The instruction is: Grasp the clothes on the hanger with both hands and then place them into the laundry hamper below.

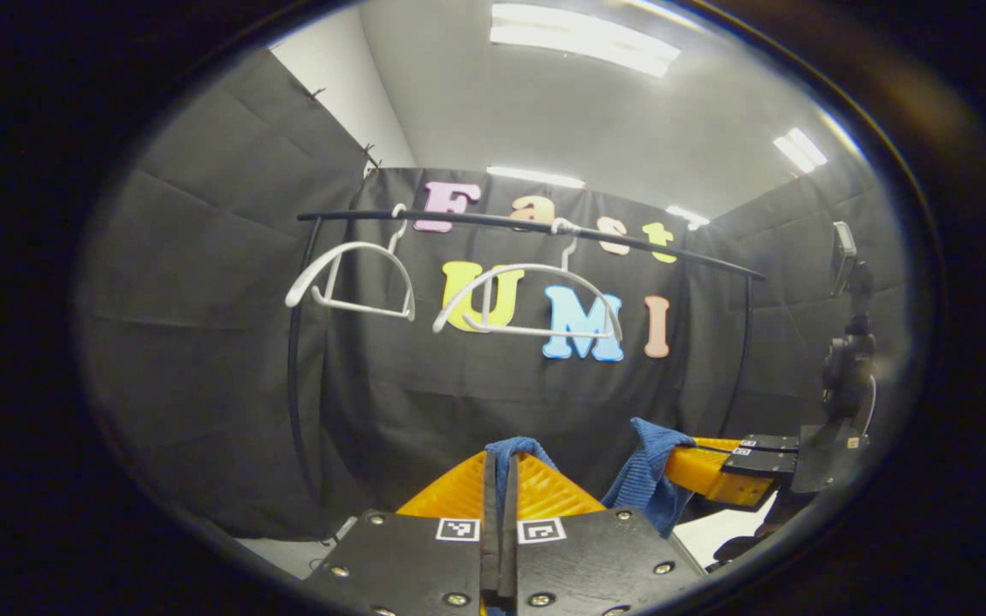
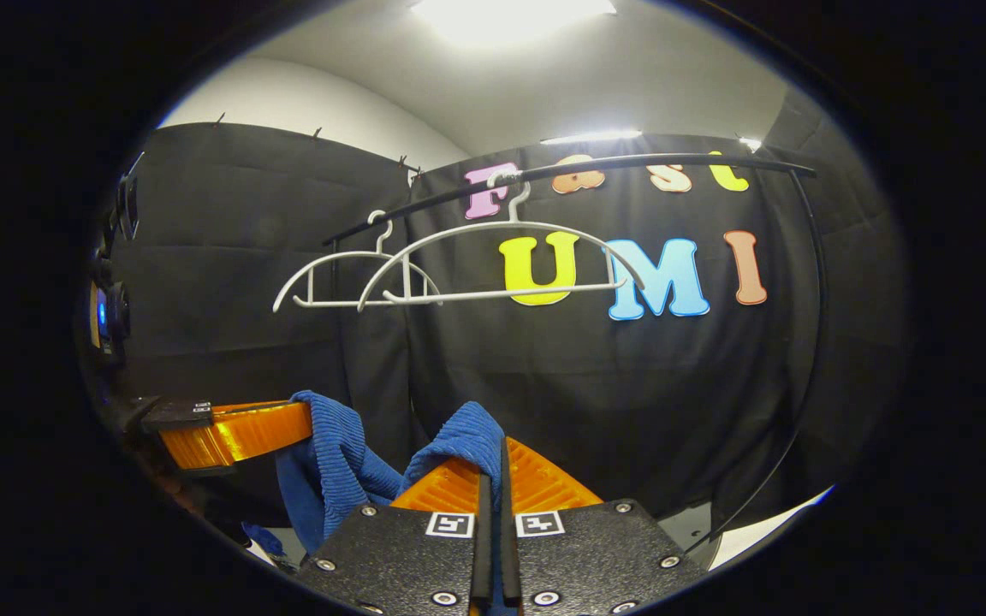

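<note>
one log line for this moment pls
left gripper: shut on blue cloth | right gripper: shut on blue cloth | hangers: bare on rail | hamper: unseen

No legible text, brand name or number found on any item. The left tongs (image 1: 500, 479) and the right tongs (image 2: 490, 479) each carry two small square coded markers on the mounting plate; these are black-and-white patterns, not characters, and cannot be read as words

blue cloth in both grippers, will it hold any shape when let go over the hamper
Probably not: the blue cloth droops between the left gripper and right gripper, so it looks floppy. Its ribbed knit likely grips rather than slips, and it seems light.
</note>
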Demonstrator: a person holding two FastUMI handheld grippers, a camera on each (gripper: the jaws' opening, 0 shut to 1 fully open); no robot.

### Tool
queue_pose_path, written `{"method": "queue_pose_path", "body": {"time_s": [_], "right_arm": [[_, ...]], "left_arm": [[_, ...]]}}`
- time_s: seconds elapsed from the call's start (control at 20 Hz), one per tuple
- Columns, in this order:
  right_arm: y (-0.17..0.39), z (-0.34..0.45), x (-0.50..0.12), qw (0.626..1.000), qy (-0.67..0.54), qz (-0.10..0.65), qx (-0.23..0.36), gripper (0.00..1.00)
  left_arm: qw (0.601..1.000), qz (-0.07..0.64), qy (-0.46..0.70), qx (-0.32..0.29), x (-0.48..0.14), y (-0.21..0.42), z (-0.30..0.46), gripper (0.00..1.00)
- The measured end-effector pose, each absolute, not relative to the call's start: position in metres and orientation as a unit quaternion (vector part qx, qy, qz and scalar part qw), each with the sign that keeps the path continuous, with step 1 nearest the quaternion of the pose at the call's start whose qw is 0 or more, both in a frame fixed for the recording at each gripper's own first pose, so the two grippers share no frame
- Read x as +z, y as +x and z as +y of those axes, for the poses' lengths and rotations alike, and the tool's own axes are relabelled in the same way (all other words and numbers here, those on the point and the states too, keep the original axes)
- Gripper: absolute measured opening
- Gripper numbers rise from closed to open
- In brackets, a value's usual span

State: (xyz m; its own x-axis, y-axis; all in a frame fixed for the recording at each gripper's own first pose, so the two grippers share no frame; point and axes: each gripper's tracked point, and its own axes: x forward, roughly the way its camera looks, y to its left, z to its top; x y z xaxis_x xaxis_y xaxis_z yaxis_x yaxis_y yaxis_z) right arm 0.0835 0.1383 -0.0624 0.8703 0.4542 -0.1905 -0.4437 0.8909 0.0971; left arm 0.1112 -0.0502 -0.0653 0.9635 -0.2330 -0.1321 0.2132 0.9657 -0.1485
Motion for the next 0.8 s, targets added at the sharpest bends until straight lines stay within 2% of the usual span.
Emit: {"method": "queue_pose_path", "body": {"time_s": [0.05,0.1,0.4,0.45,0.75,0.8], "right_arm": [[0.08,0.138,-0.073,0.966,0.021,0.113,0.232,0.04],[0.076,0.137,-0.084,0.965,0.016,0.123,0.231,0.04],[0.063,0.134,-0.147,0.957,-0.014,0.181,0.227,0.04],[0.062,0.134,-0.159,0.954,-0.019,0.193,0.229,0.04],[0.044,0.131,-0.221,0.937,-0.048,0.256,0.234,0.05],[0.041,0.131,-0.23,0.934,-0.052,0.266,0.235,0.05]], "left_arm": [[0.988,0.085,-0.069,-0.113,-0.076,0.109,-0.051,0.05],[0.987,0.095,-0.071,-0.112,-0.087,0.105,-0.05,0.01],[0.98,0.157,-0.065,-0.107,-0.152,0.097,-0.053,0.01],[0.978,0.169,-0.063,-0.106,-0.167,0.098,-0.053,0.05],[0.965,0.239,-0.054,-0.092,-0.236,0.077,-0.049,0.05],[0.962,0.254,-0.051,-0.088,-0.246,0.076,-0.048,0.01]]}}
